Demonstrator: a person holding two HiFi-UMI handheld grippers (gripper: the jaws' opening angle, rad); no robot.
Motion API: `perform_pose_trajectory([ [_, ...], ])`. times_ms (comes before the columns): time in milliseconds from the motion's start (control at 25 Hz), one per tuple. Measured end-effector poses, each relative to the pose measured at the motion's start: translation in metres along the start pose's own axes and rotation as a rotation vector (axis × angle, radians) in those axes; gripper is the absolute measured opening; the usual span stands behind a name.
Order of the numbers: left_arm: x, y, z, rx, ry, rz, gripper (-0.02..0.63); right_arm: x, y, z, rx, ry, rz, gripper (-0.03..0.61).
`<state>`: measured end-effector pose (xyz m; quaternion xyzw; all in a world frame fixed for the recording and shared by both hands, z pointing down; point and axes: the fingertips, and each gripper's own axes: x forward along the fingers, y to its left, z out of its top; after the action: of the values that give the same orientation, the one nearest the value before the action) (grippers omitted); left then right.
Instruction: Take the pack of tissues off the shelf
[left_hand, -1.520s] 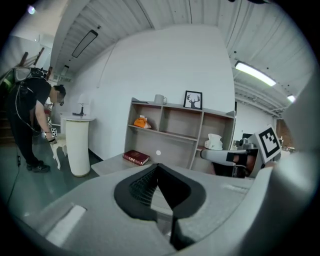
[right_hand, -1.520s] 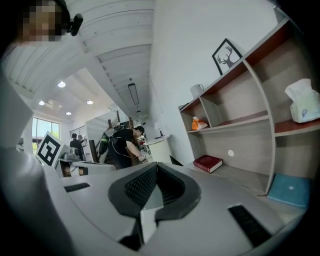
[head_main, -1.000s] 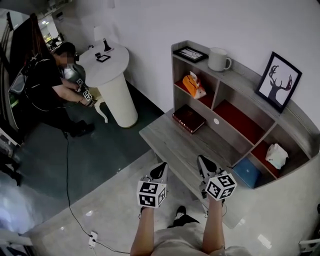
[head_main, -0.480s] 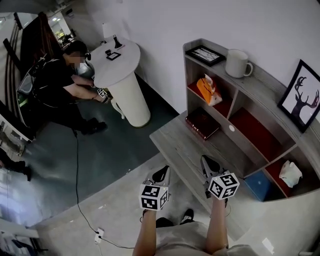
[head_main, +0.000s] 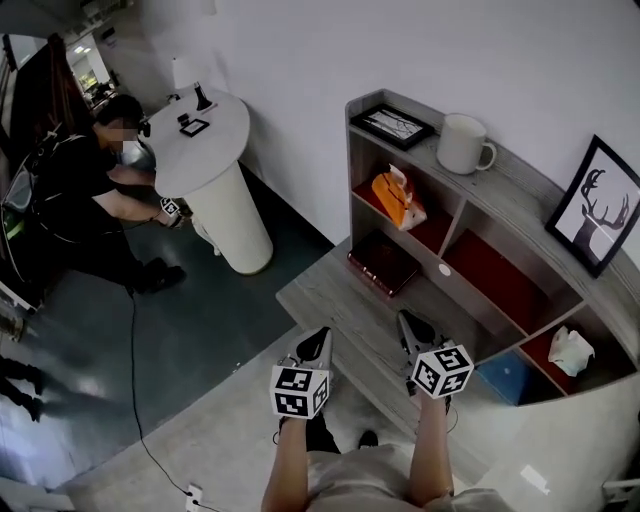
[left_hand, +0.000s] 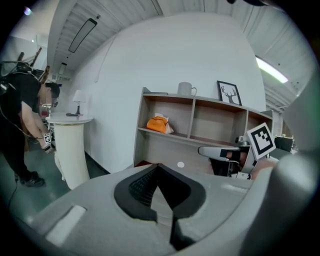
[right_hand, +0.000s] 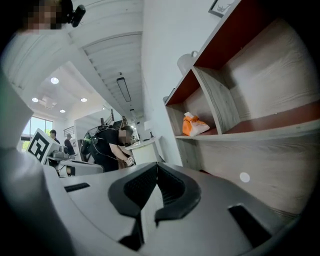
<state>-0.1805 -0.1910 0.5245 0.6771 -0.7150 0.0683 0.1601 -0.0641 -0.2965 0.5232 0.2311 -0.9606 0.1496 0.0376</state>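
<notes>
Jaws together and empty, my left tool (head_main: 319, 340) and right tool (head_main: 409, 327) have edged forward over the bench (head_main: 335, 290), the orange tissue pack (head_main: 395, 197) still shelved well ahead of them, so the grab is yet to come.

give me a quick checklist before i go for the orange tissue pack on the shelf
1. Orange tissue pack located: ok, it sits in the upper left compartment of the shelf.
2. Front of the pack unblocked: ok, nothing stands before it.
3. Left gripper ready to grab: not ok, jaws together, nothing between them.
4. Right gripper ready to grab: not ok, jaws together, empty.
5. Grippers near the pack: not ok, both hang at the near edge of the desk surface, well short of it.
6. Pack free to lift out: cannot tell.
</notes>
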Motion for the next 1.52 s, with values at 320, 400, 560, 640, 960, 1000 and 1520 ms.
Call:
perform_pose_trajectory([
  [320,0.085,0.025,0.067,0.035,-0.027,-0.166,0.008,0.039,-0.029,0.044,-0.023,-0.037,-0.152,0.015],
  [400,0.103,0.028,0.075,0.043,-0.029,-0.206,0.008,0.048,-0.041,0.055,-0.005,-0.061,-0.19,0.015],
  [560,0.126,0.044,0.086,0.08,-0.017,-0.258,0.008,0.07,-0.058,0.07,0.024,-0.101,-0.267,0.015],
  [640,0.136,0.056,0.094,0.105,-0.015,-0.274,0.008,0.086,-0.059,0.073,0.098,-0.153,-0.275,0.015],
  [960,0.168,0.079,0.104,0.149,0.003,-0.384,0.008,0.121,-0.049,0.061,0.153,-0.193,-0.351,0.017],
  [1000,0.171,0.079,0.1,0.146,0.009,-0.399,0.008,0.118,-0.051,0.059,0.152,-0.196,-0.376,0.017],
  [1520,0.175,0.06,0.081,0.143,0.039,-0.543,0.008,0.082,-0.058,0.053,0.073,-0.166,-0.583,0.017],
])
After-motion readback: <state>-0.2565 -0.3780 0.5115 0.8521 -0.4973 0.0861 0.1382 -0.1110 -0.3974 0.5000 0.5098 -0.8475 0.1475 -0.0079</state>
